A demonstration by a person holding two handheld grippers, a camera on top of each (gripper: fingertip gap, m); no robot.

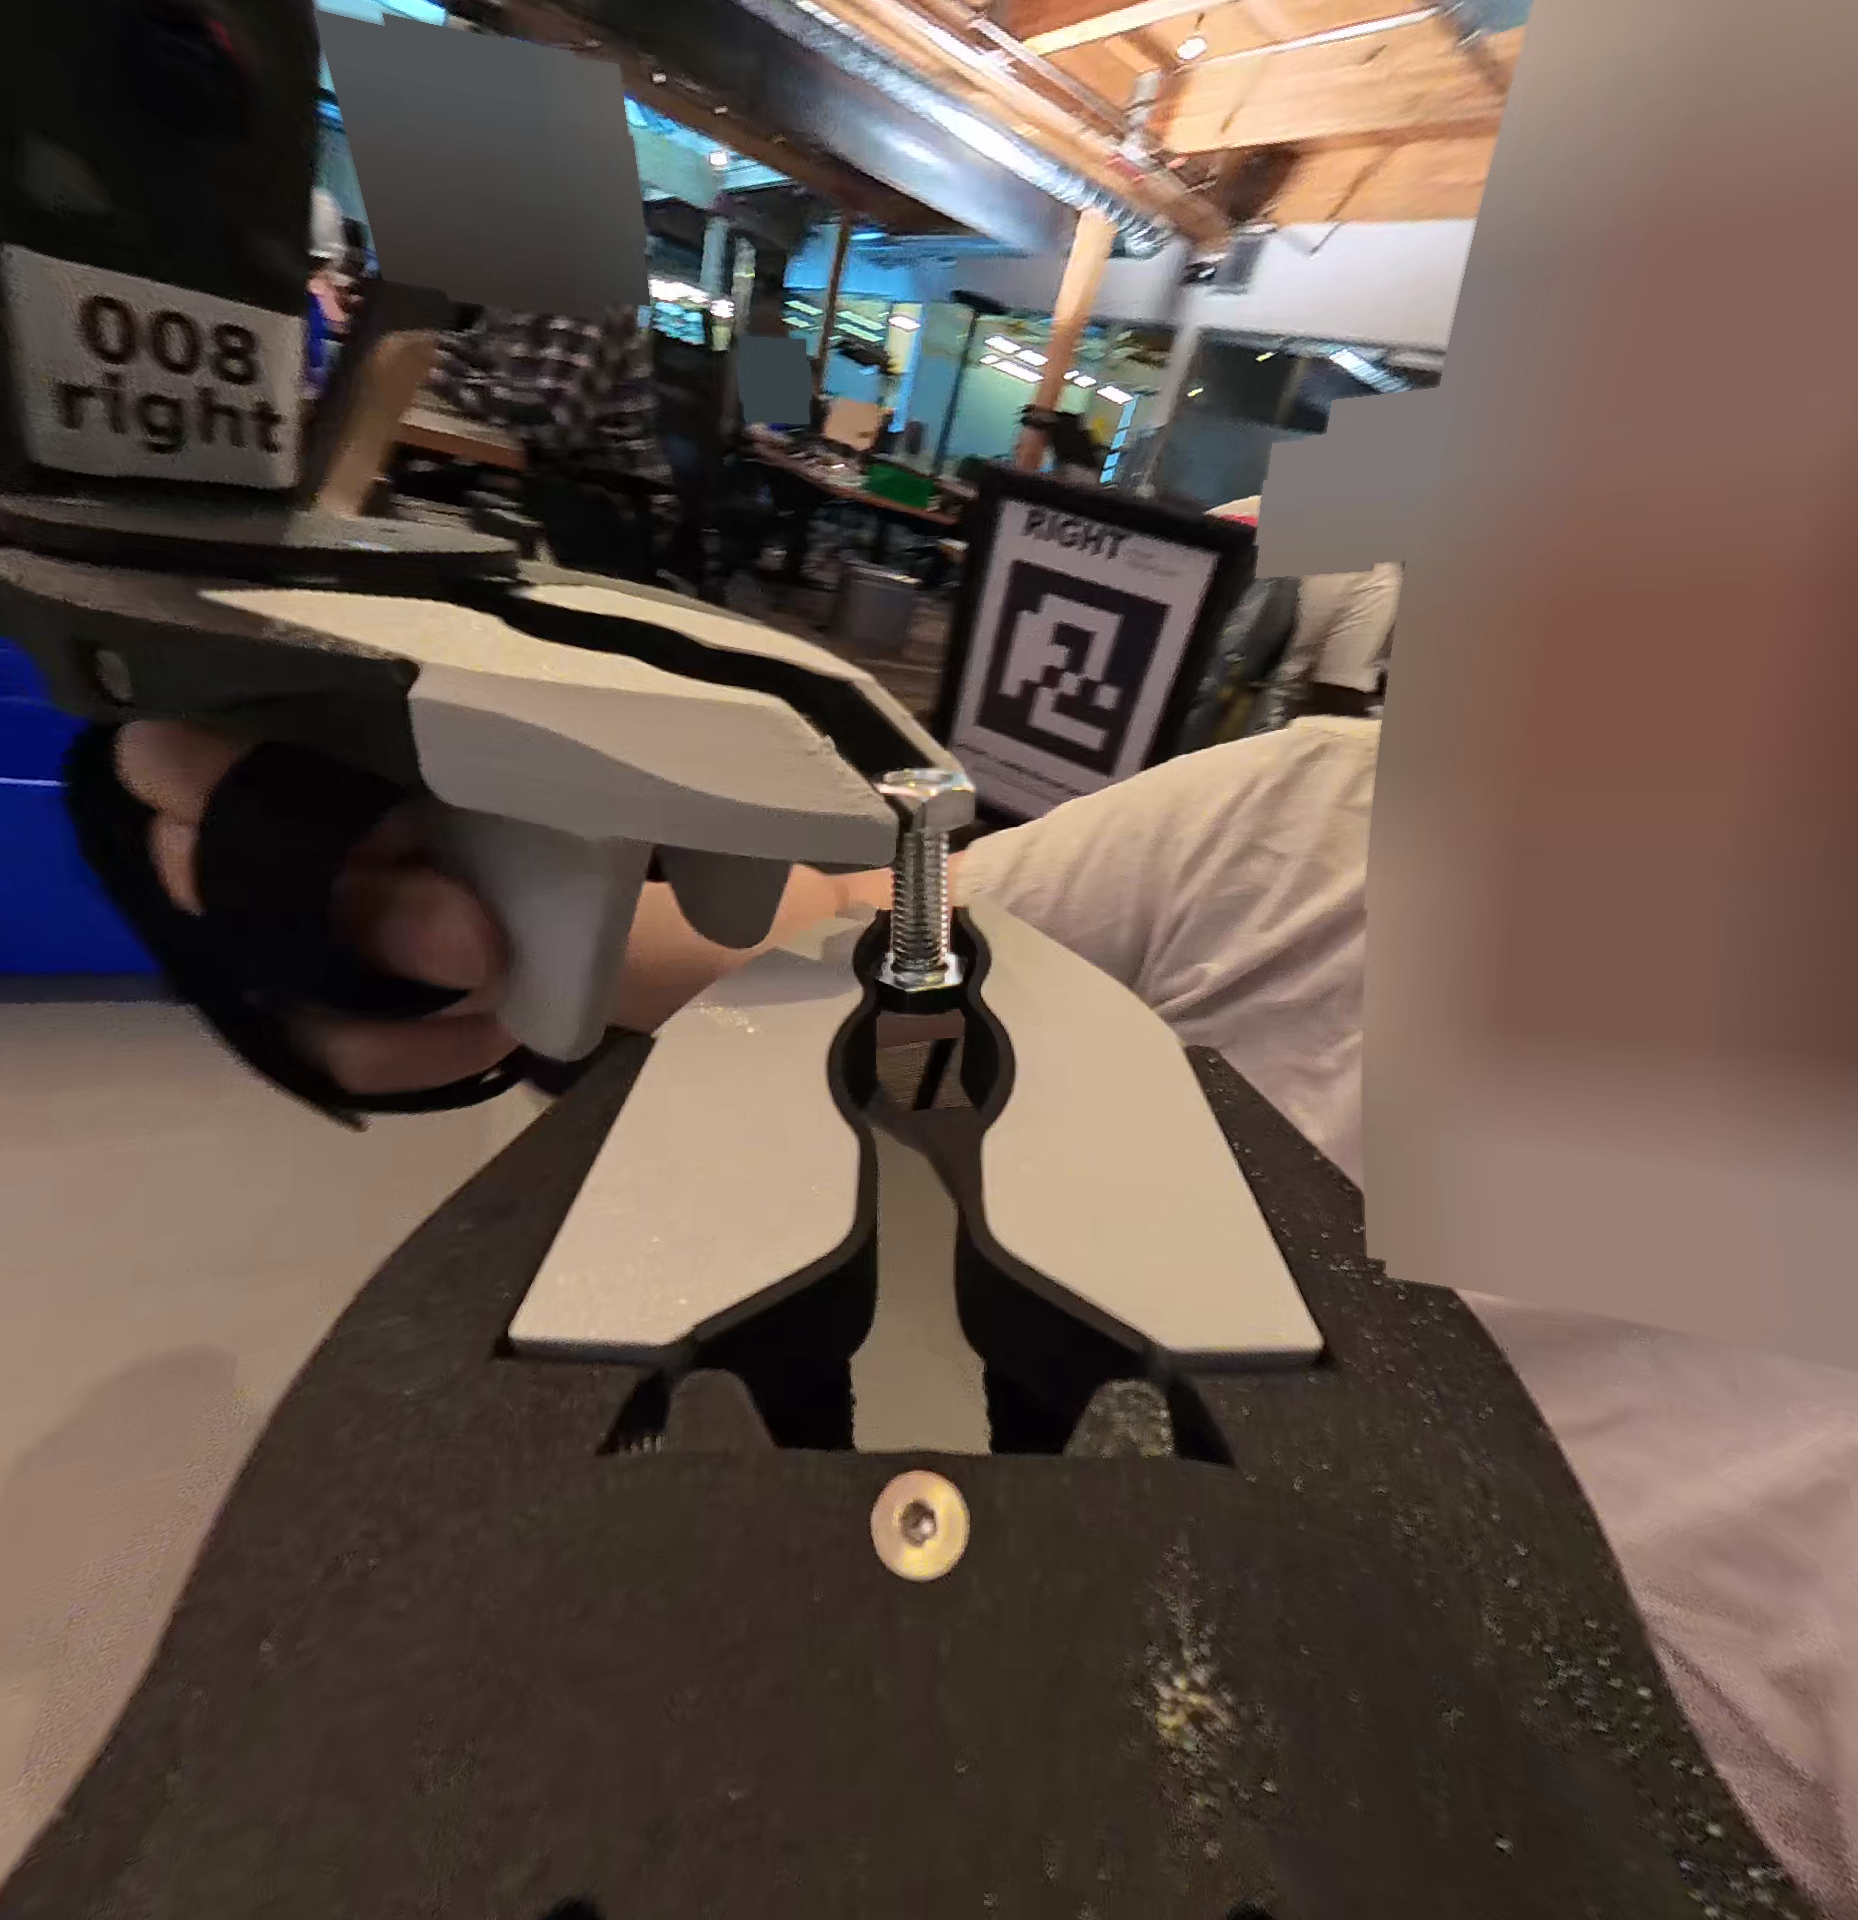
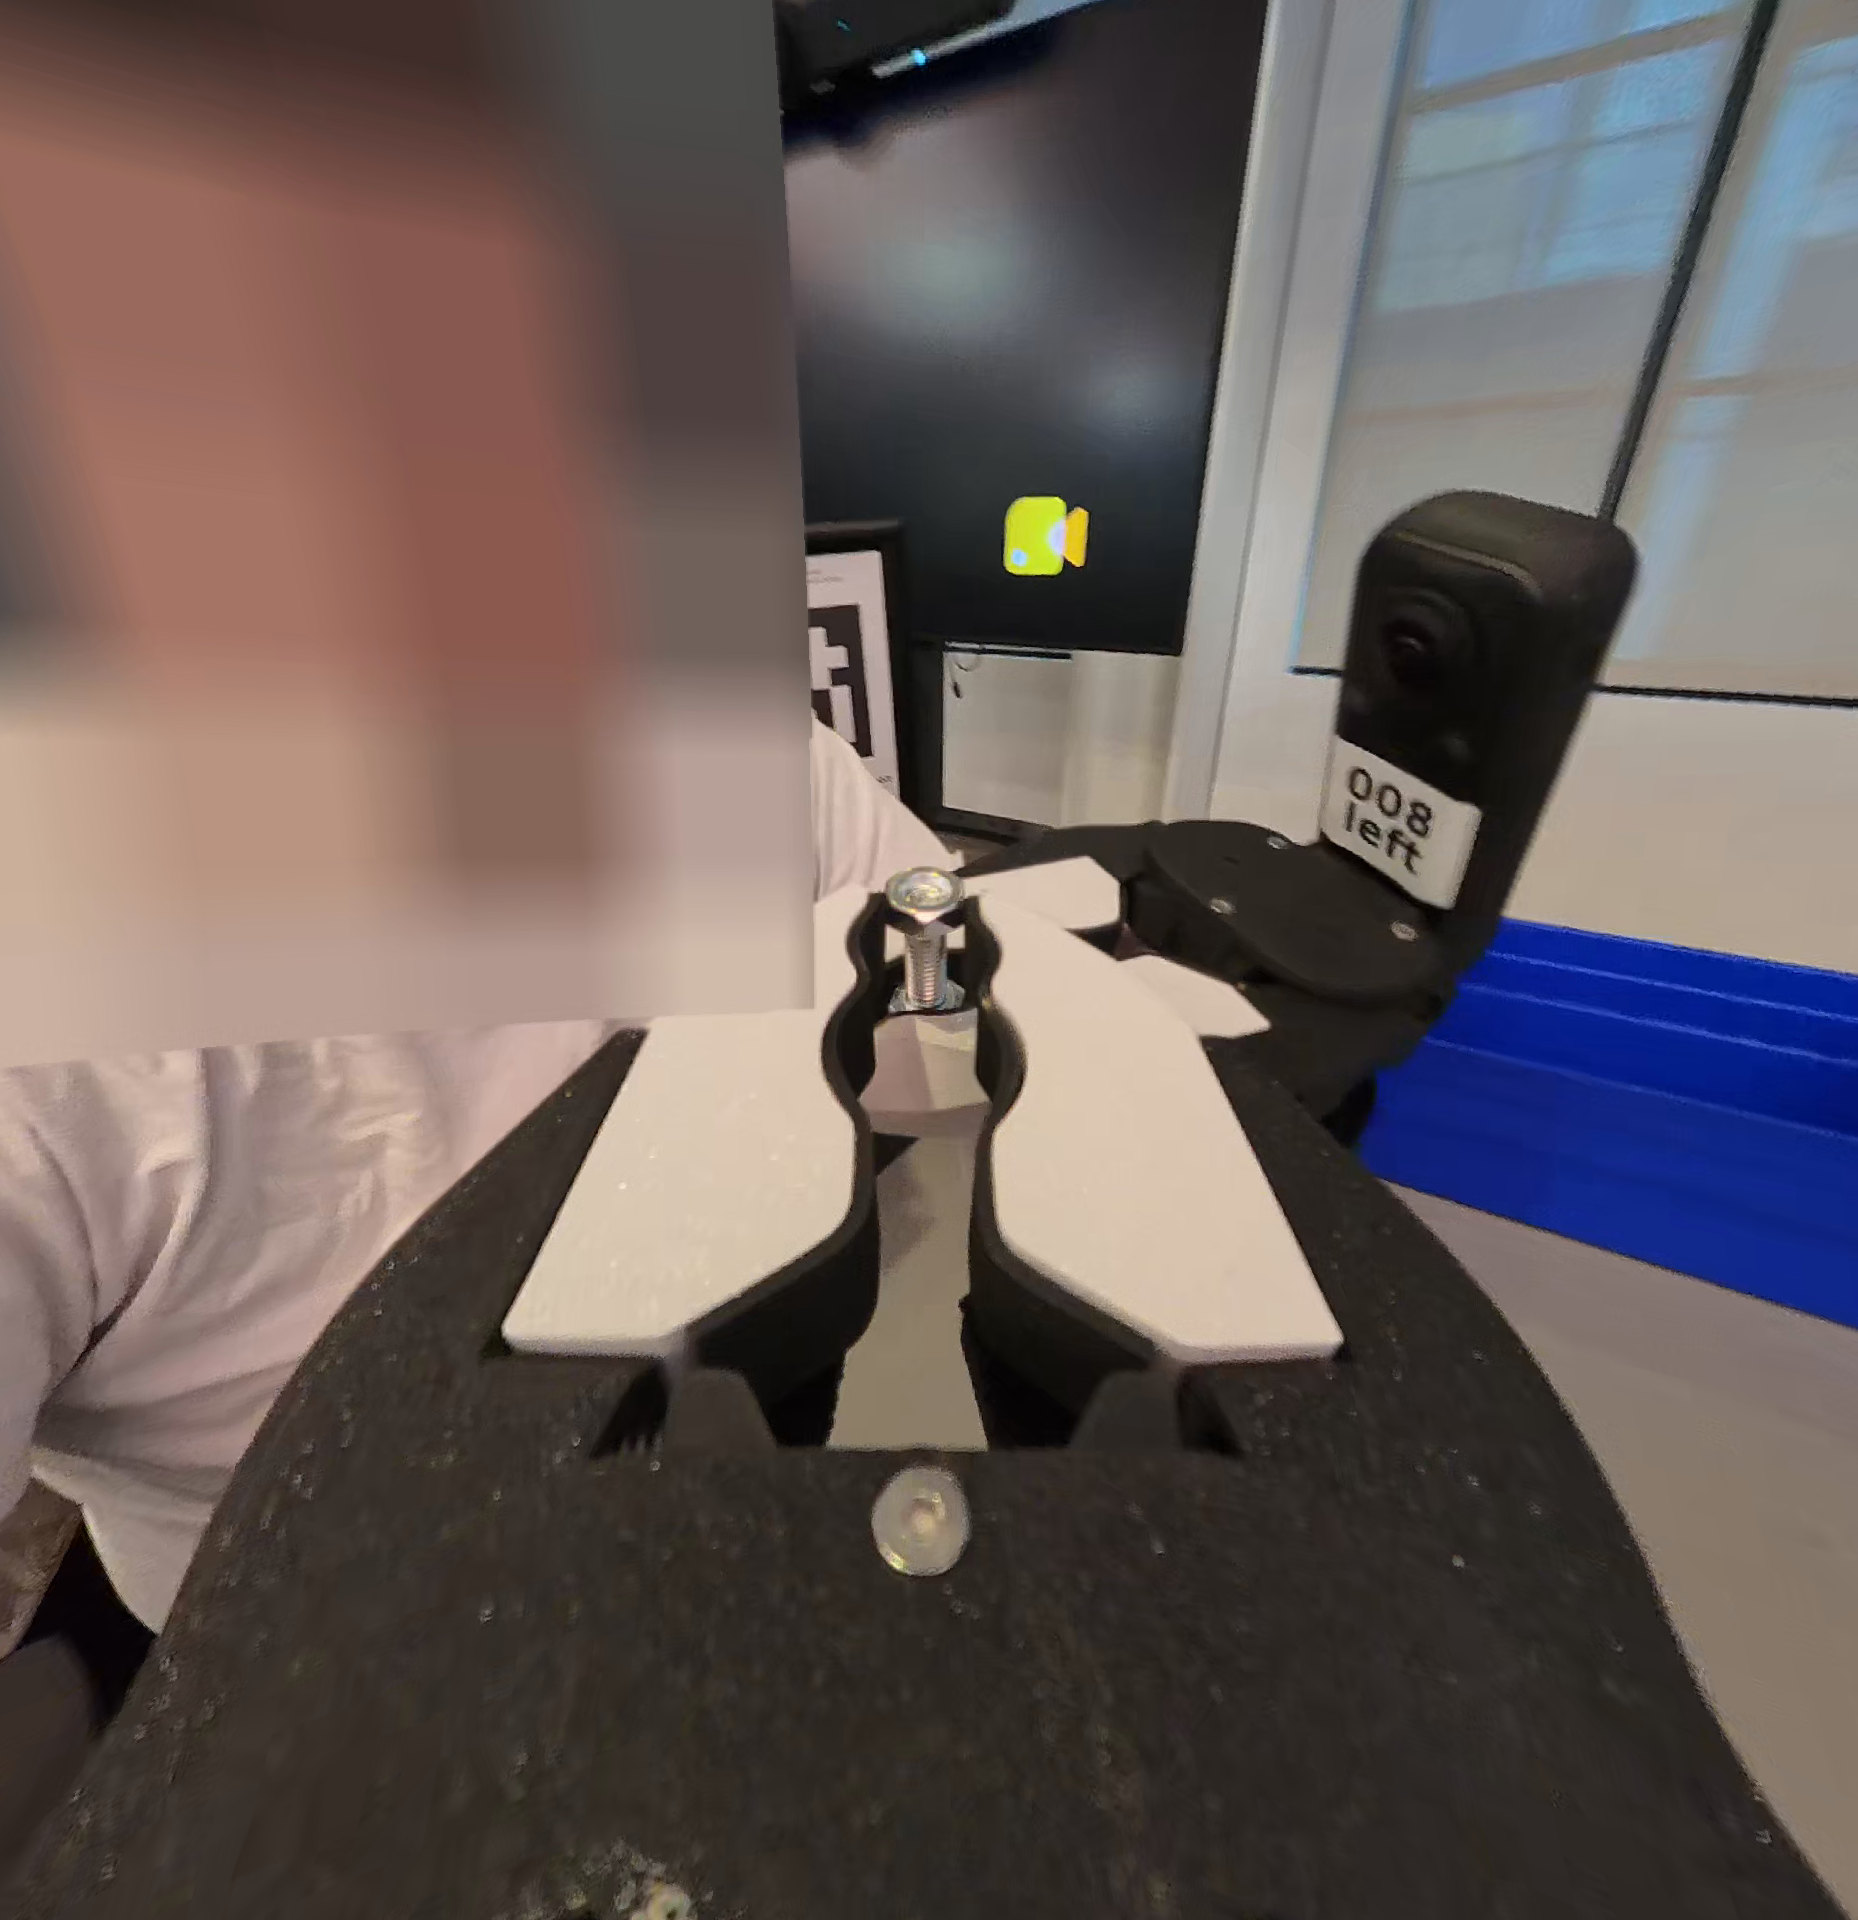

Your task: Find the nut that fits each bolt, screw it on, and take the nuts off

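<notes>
Held up above the table, the bolt (image 1: 923,878) hangs head-up from the closed right gripper (image 1: 920,805), while the left gripper (image 1: 920,971) clamps the nut (image 1: 917,975) near its lower end, barely threaded on, most turns remaining.

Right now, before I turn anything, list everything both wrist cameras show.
bolt: one, silver, upright between the two grippers, hex head on top
nut: one, silver, threaded on near the bolt's lower end
marker board: one, black and white in a black frame, behind the bolt
blue bin: one, blue, beside the table
screen: one, dark with a yellow icon, on the far wall
table: one, pale grey, below the grippers
people: several, blurred, at far benches in the left wrist view
left hand-held gripper: one, black with white fingers, shut on the nut
right hand-held gripper: one, black with white fingers, shut on the bolt's head
person's hand: one, black fingerless glove, holding the right gripper's handle
</notes>
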